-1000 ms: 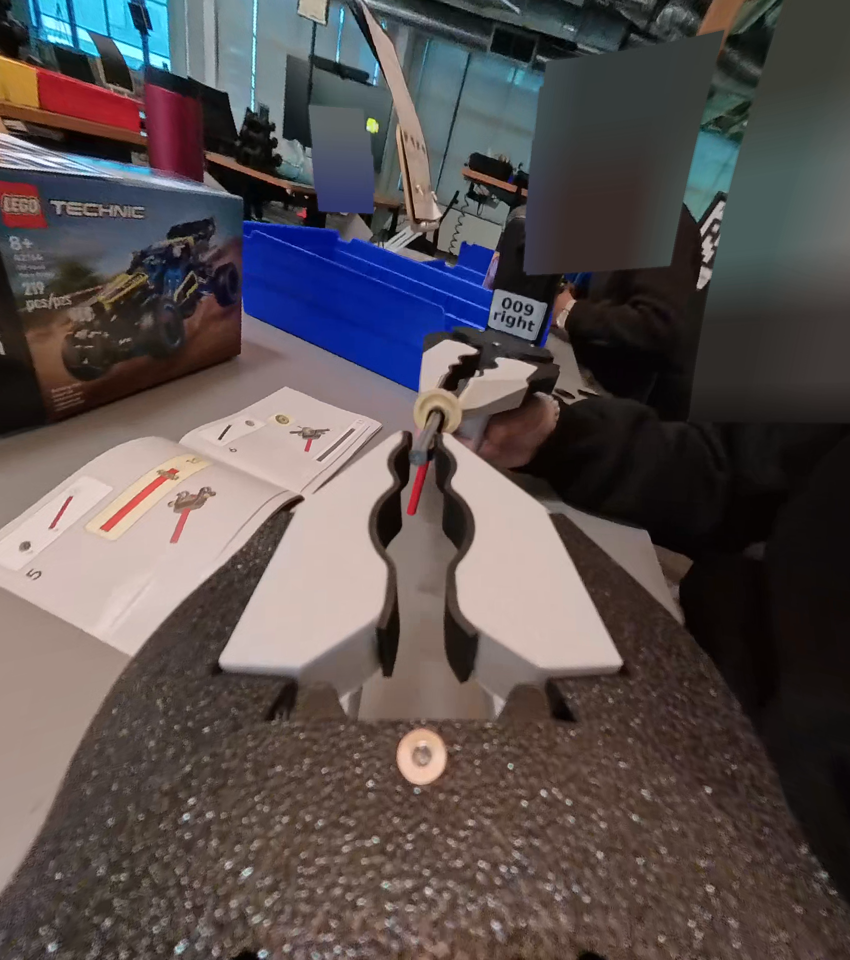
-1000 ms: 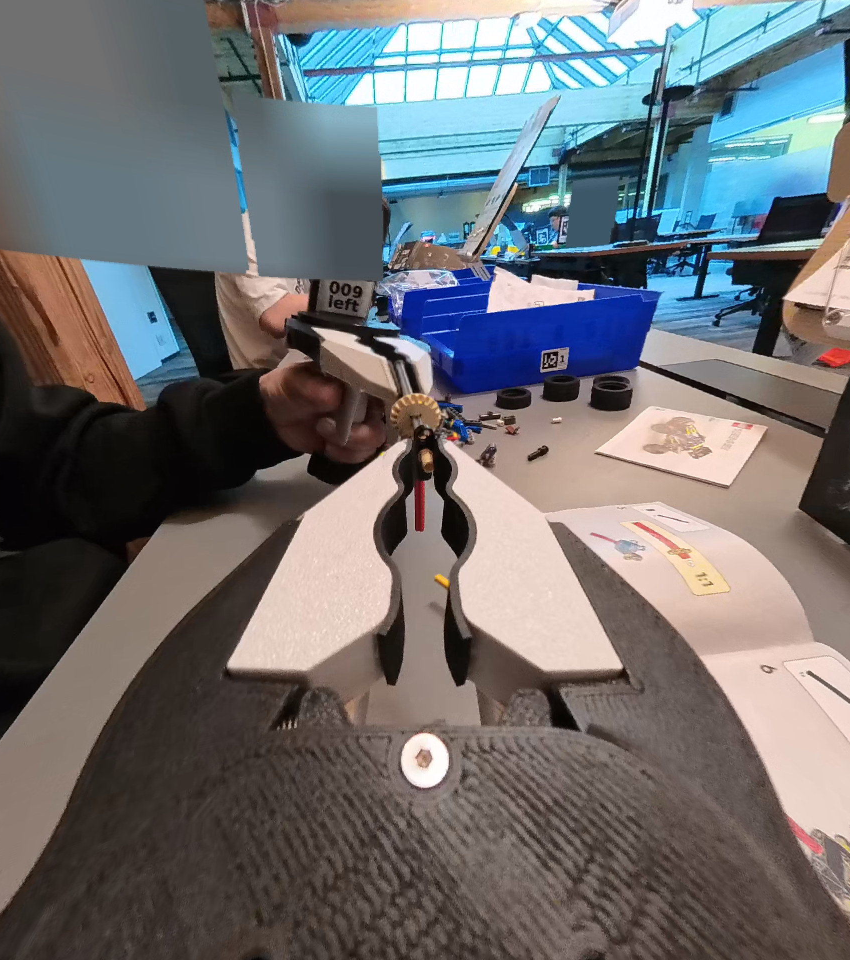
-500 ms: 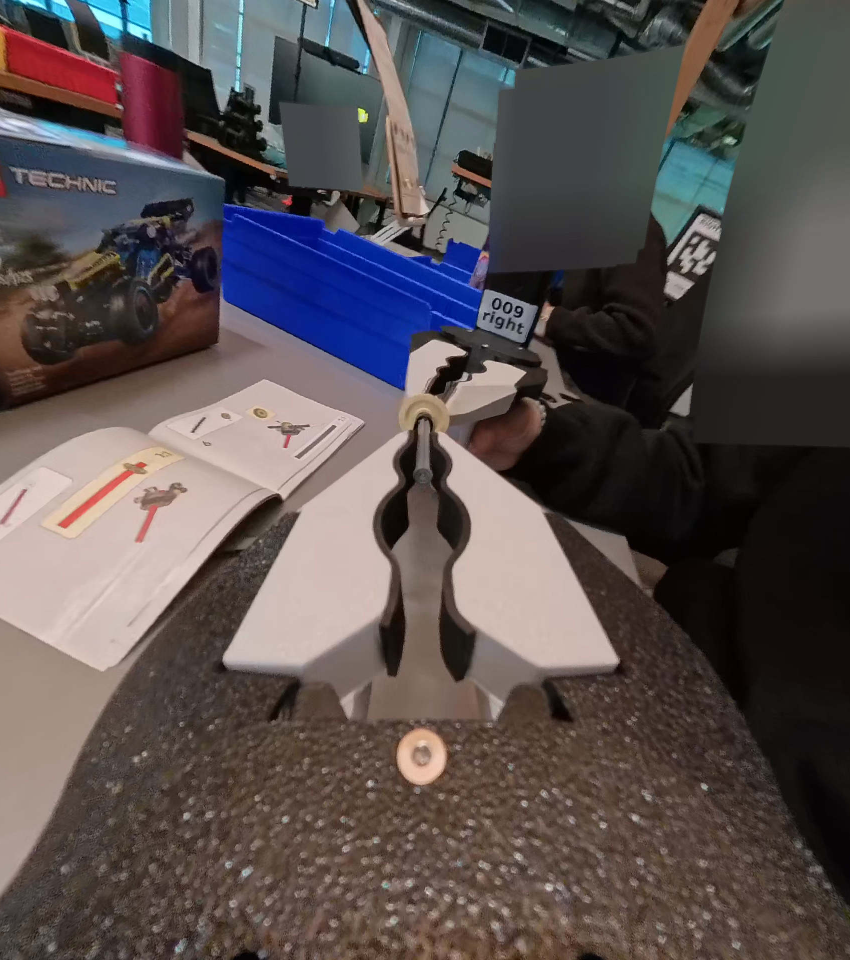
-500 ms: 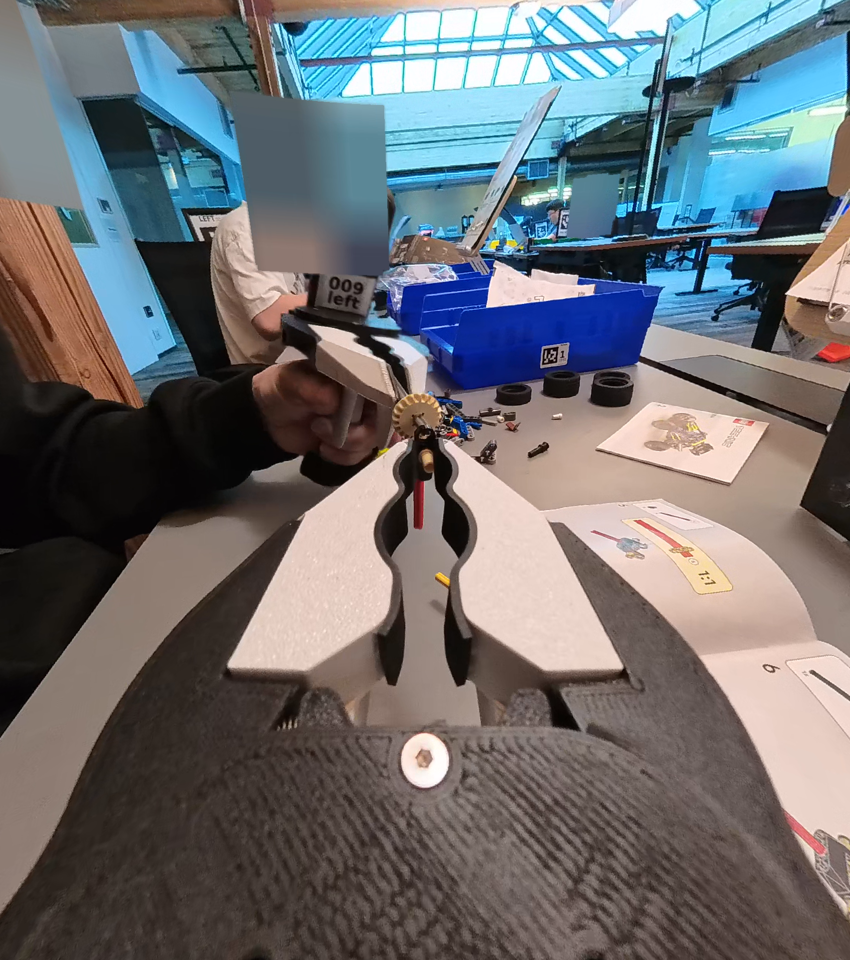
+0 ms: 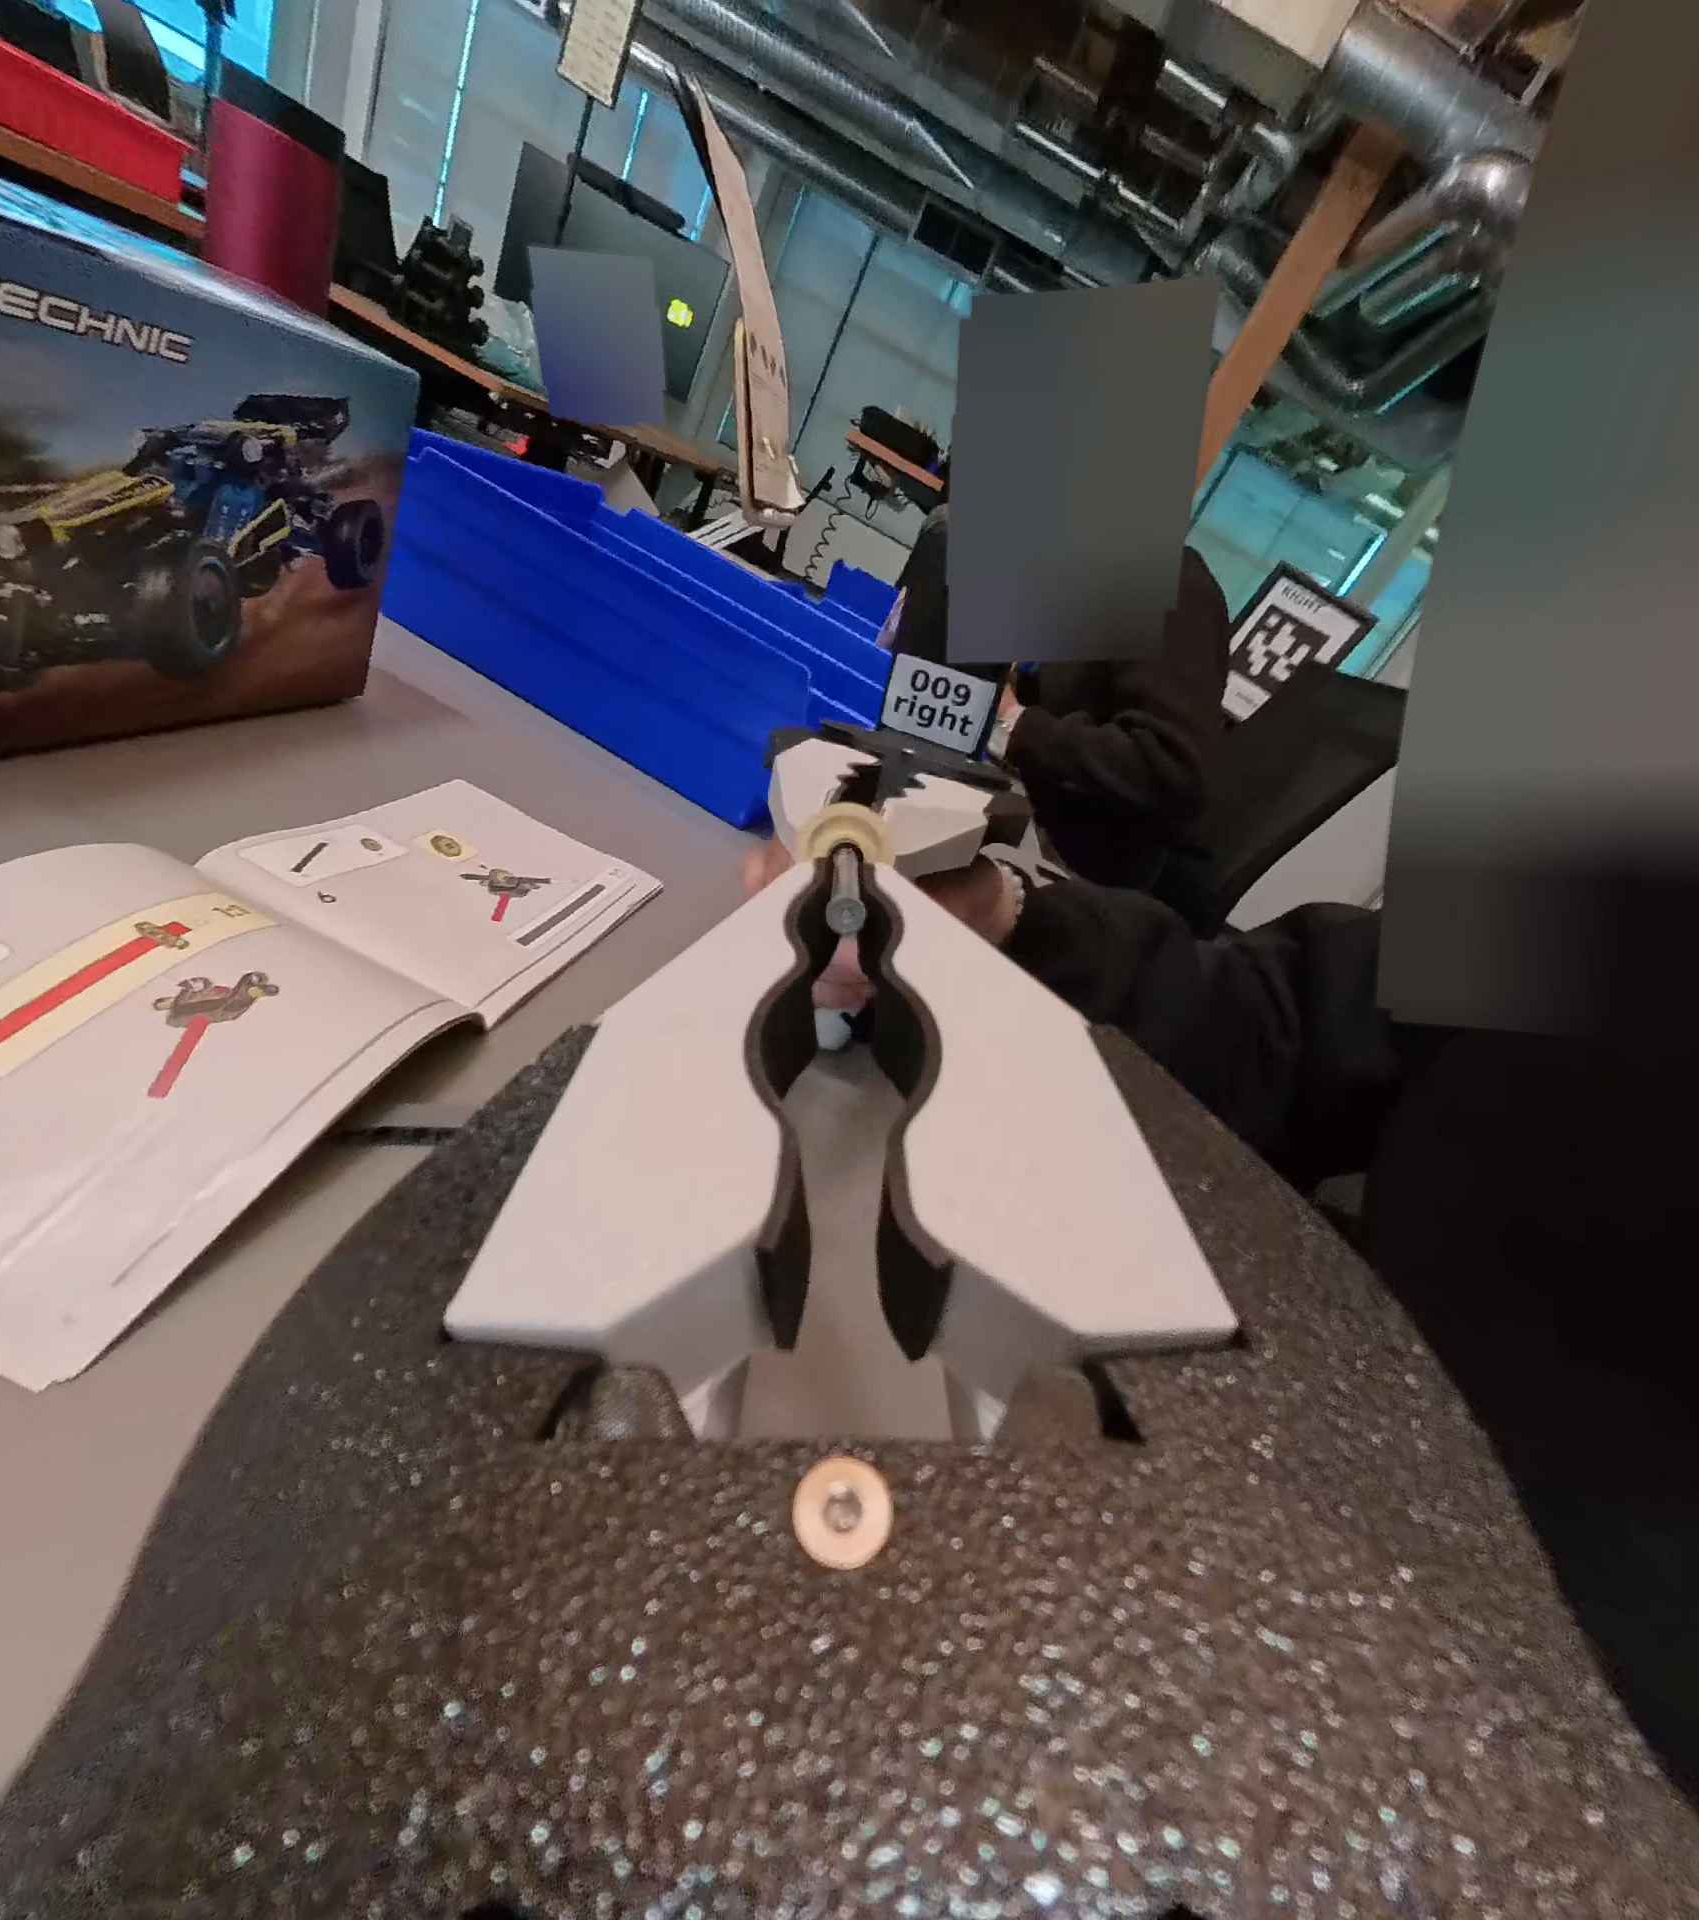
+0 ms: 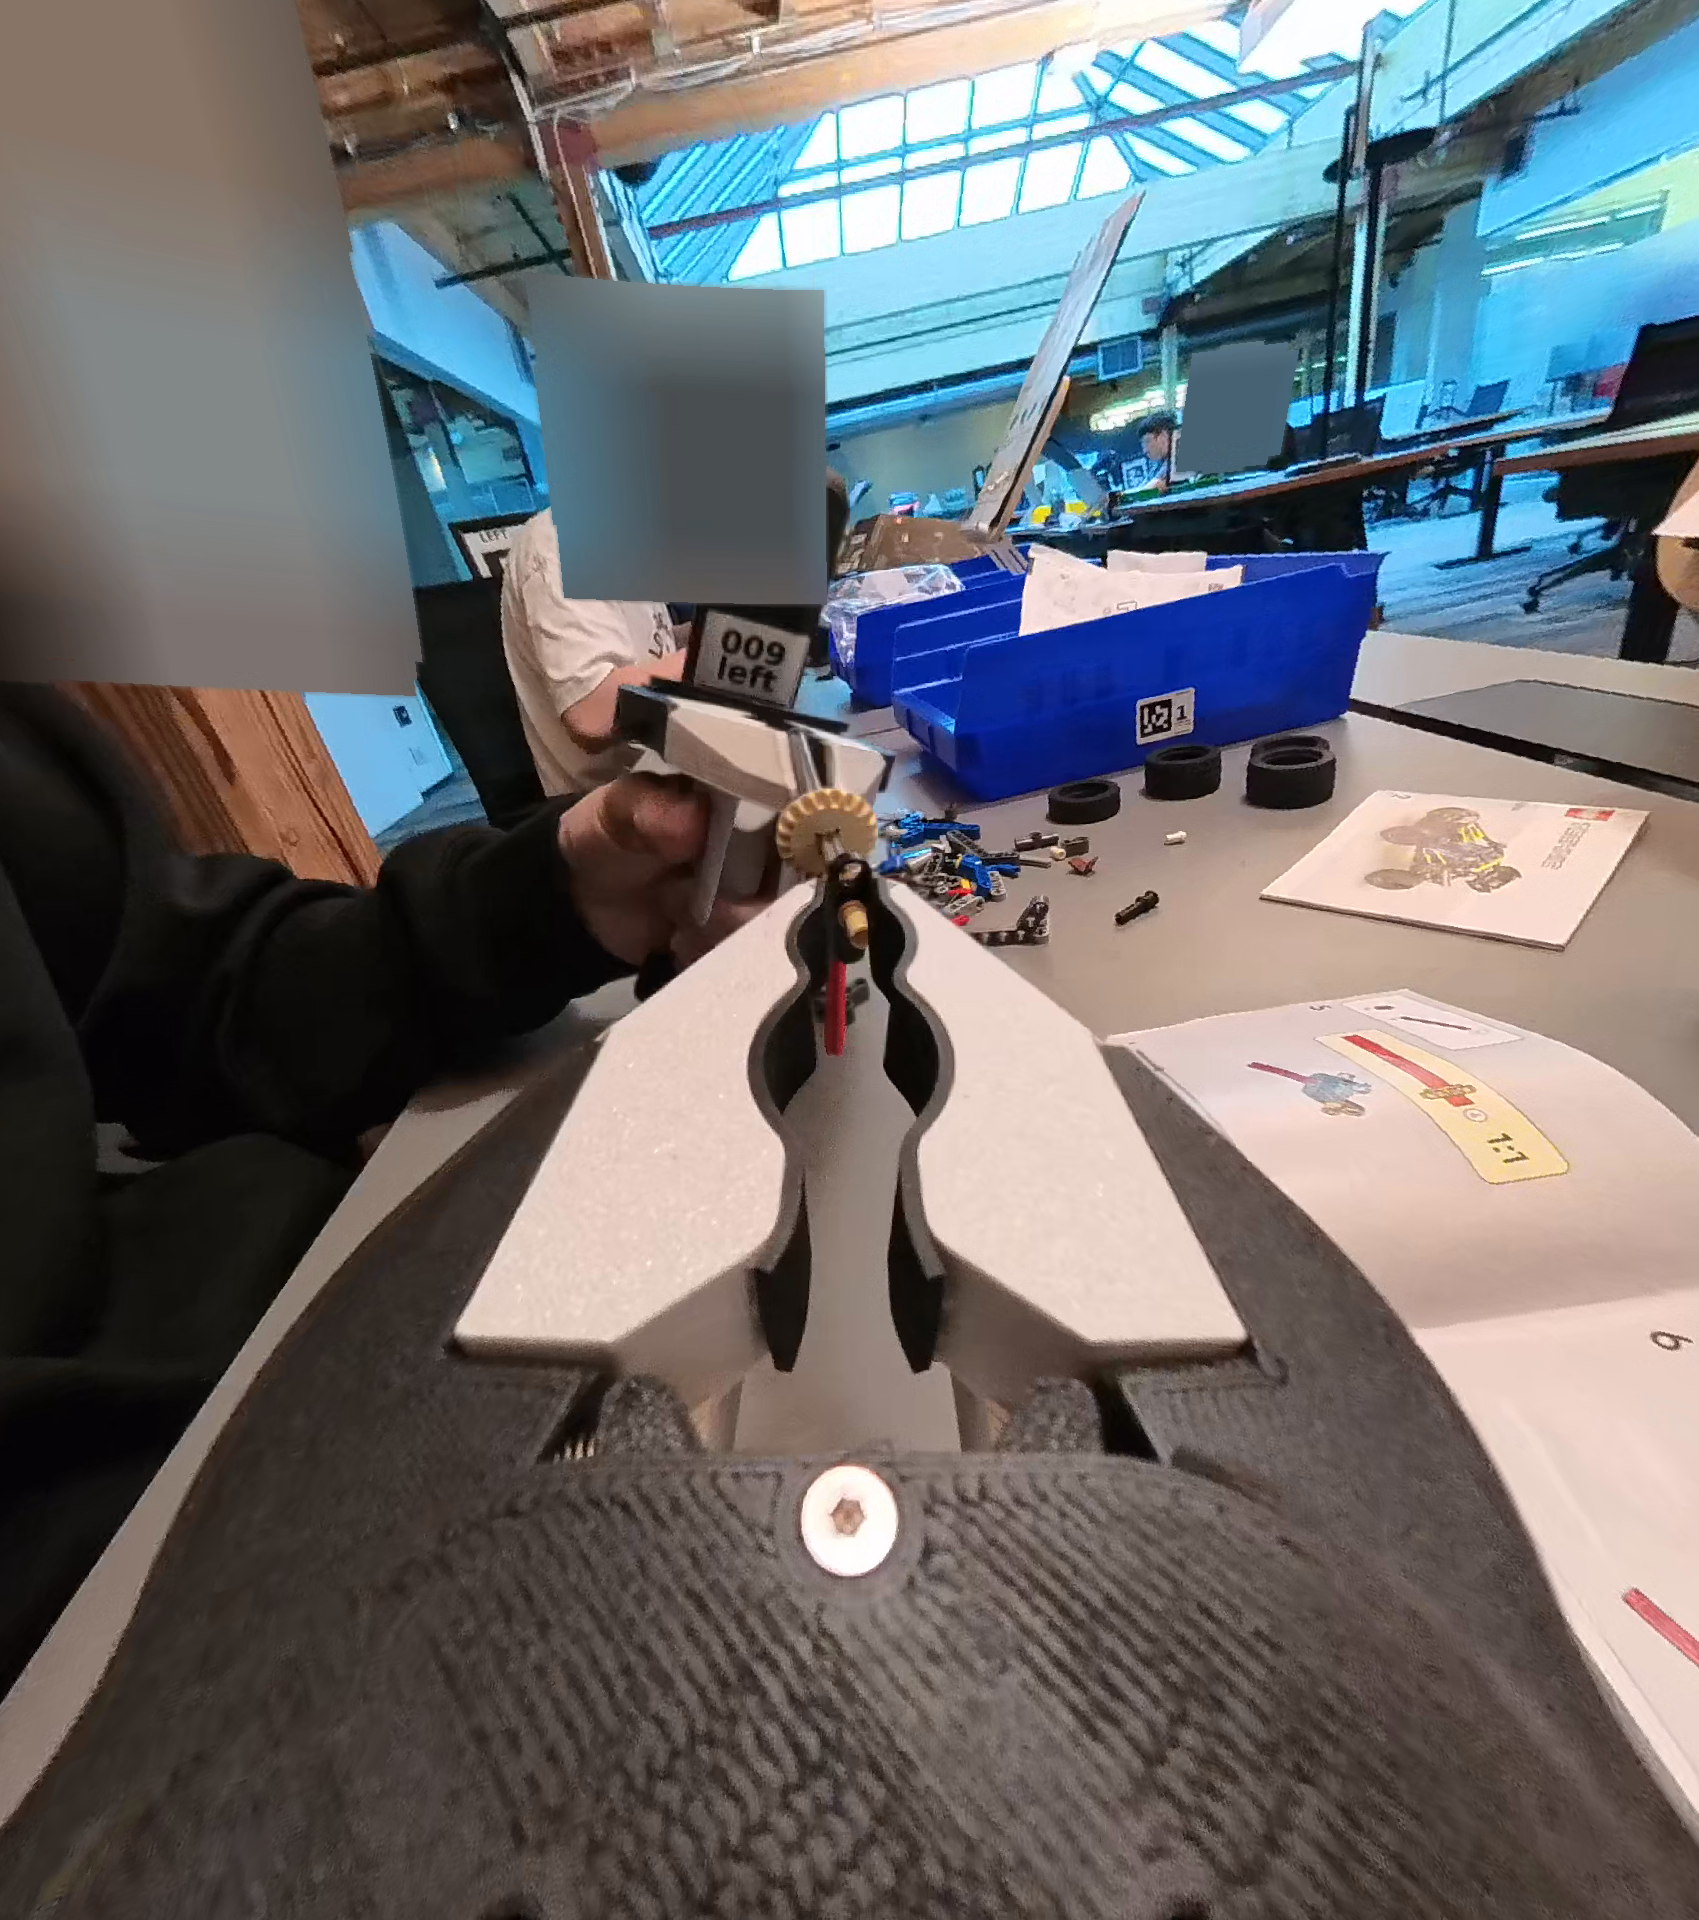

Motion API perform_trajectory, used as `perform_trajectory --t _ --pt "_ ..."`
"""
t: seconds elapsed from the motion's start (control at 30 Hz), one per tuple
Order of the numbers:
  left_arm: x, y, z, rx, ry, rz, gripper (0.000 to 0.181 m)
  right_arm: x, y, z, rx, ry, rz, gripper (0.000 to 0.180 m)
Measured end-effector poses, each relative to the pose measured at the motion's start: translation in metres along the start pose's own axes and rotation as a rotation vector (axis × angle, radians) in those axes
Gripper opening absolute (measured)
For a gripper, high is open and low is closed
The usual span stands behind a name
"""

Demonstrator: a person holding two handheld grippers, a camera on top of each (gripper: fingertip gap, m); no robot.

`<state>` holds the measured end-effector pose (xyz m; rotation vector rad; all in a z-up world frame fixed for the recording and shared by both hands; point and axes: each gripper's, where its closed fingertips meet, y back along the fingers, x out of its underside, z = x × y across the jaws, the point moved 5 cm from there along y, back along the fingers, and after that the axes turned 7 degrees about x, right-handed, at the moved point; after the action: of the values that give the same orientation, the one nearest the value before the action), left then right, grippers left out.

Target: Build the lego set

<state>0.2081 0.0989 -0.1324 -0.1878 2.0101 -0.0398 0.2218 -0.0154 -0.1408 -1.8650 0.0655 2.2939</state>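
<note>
My left gripper [image 5: 843, 883] is shut on a grey axle [image 5: 845, 899] that points away from me, with a tan gear [image 5: 843, 831] on its far end. My right gripper [image 6: 840, 896] is shut on a small assembly [image 6: 843, 914]: a black connector with a tan pin and a red axle [image 6: 834, 1003] hanging below it. The two grippers meet tip to tip above the table. In the right wrist view the tan gear [image 6: 826, 826] sits just beyond my fingertips, in front of the left gripper [image 6: 751, 758]. The right gripper [image 5: 892, 816] shows behind the gear in the left wrist view.
An open instruction booklet [image 5: 253, 987] [image 6: 1447, 1143] lies on the grey table. The set's box [image 5: 128, 520] and blue bins [image 5: 596, 623] [image 6: 1136, 665] stand behind. Loose parts [image 6: 949, 857], black tyres [image 6: 1183, 771] and a second booklet [image 6: 1458, 862] lie near the bins.
The grippers have drawn closer together and both views have tilted. The red axle, seen between the left fingers a second ago, no longer shows in the left wrist view.
</note>
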Motion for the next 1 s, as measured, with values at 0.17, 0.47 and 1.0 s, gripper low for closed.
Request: perform_trajectory --t 0.17,0.47,1.0 --pt "-0.0018 -0.0004 -0.0031 -0.050 -0.084 0.045 0.002 -0.0008 -0.0004 0.0007 0.008 0.012 -0.015 0.005" --pt "-0.0022 0.0039 -0.0021 -0.097 -0.203 0.094 0.002 0.0011 -0.0040 0.0002 0.018 0.043 0.011 0.005" --pt "0.0028 0.0000 0.0024 -0.094 -0.111 0.059 0.003 0.0011 -0.0038 -0.0004 0.034 0.017 0.006 0.005"
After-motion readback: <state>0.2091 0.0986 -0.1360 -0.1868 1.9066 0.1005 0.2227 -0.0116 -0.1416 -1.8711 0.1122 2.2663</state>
